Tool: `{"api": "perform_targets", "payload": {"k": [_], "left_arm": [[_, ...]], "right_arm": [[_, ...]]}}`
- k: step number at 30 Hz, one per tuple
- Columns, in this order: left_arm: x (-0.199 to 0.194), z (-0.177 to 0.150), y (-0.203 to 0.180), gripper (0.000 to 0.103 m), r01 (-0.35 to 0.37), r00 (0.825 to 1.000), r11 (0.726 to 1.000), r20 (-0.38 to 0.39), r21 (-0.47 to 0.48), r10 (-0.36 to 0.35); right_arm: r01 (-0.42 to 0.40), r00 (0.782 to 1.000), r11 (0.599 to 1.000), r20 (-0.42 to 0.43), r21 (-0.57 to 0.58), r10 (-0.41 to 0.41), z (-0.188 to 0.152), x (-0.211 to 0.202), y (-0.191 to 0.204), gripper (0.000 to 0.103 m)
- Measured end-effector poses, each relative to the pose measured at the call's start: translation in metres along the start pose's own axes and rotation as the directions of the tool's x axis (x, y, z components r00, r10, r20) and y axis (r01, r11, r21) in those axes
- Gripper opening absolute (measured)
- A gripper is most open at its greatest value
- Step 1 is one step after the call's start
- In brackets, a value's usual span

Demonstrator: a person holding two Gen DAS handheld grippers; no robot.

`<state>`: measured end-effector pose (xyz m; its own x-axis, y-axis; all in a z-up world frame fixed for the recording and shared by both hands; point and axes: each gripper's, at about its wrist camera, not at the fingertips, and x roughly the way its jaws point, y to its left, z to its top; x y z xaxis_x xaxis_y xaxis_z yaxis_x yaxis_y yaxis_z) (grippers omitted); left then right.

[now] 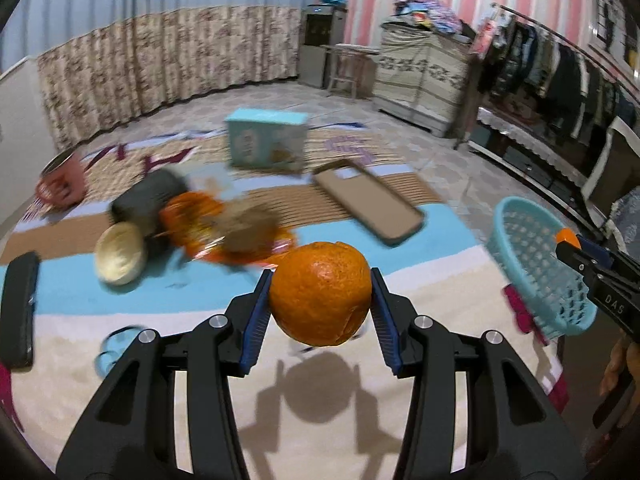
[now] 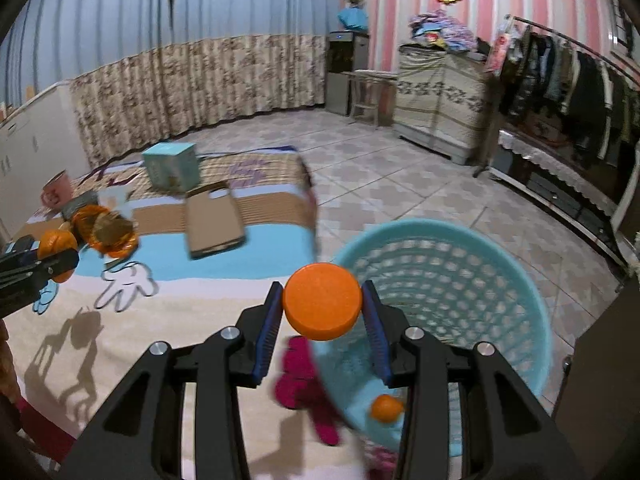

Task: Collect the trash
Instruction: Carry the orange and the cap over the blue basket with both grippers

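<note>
Right wrist: orange disc (image 2: 322, 301) face-on, tilted.

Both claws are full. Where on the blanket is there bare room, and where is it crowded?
Bare: the cream stretch of the blanket nearest the cameras, and the blue band between the phone case and the laundry basket. Crowded: around the orange wrapper, bowl and mug.

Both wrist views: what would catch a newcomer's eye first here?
An orange peel clamped in the left gripper fills the foreground above the patterned blanket. The right gripper grips a flat orange cap at the near rim of the light-blue basket, where another orange piece lies inside.
</note>
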<state>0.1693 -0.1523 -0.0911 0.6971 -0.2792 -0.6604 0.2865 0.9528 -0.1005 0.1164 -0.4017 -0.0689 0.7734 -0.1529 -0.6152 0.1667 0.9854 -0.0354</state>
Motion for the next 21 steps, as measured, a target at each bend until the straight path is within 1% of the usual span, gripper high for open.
{"api": "perform_targets", "payload": {"k": [5, 10, 15, 21], "left_arm": [[0.010, 0.010, -0.054, 0.046, 0.067, 0.997, 0.996, 0.023, 0.065, -0.069], [0.026, 0.016, -0.095, 0.046, 0.114, 0.993, 0.987, 0.021, 0.117, -0.117], [0.040, 0.017, -0.137, 0.046, 0.151, 0.987, 0.974, 0.024, 0.171, -0.157], [0.052, 0.019, -0.181, 0.046, 0.195, 0.978, 0.957, 0.033, 0.216, -0.207]], "right_arm": [[0.066, 0.998, 0.997, 0.002, 0.042, -0.066, -0.007, -0.004, -0.046, 0.040], [0.115, 0.993, 0.990, 0.000, 0.077, -0.116, -0.013, -0.002, -0.080, 0.040], [0.146, 0.989, 0.982, 0.007, 0.122, -0.148, -0.018, -0.001, -0.113, 0.040], [0.162, 0.984, 0.972, 0.045, 0.169, -0.172, -0.022, -0.001, -0.137, 0.040]]}}
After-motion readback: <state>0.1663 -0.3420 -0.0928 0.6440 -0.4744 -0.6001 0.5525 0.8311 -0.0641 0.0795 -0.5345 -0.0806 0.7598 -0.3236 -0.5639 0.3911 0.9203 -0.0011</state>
